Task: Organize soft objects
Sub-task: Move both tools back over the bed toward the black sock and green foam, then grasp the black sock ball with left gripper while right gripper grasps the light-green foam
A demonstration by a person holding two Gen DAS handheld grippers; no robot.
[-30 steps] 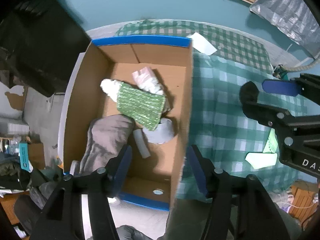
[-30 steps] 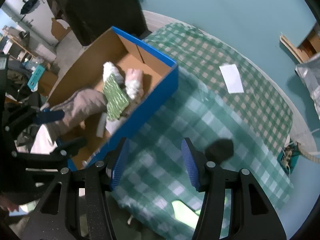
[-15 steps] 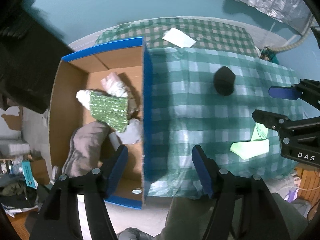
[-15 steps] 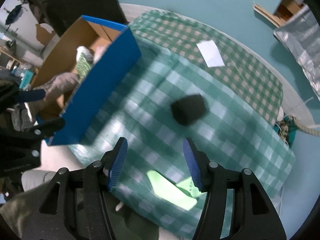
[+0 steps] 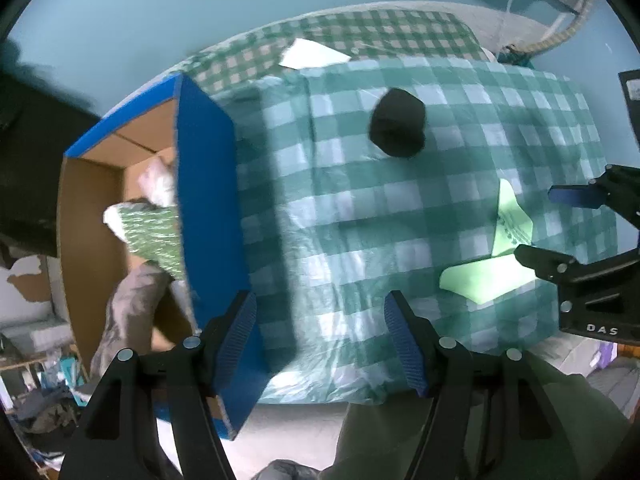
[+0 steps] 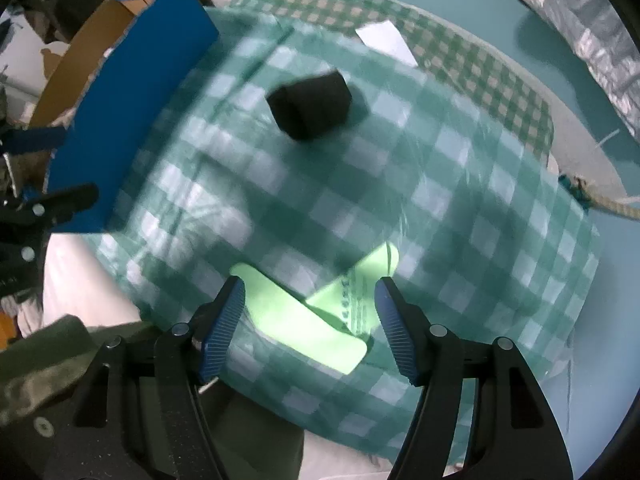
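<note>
Both views shifted off box (image 5: 208,216) | one black block (image 6: 310,106) | two tools (image 5: 324,340) (image 6: 308,320) released, empty

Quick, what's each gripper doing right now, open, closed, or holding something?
Left gripper: open, holding nothing.
Right gripper: open, holding nothing, above the green paper.

Both tools have swung from the box (image 5: 208,216) toward the tablecloth (image 6: 460,208).
</note>
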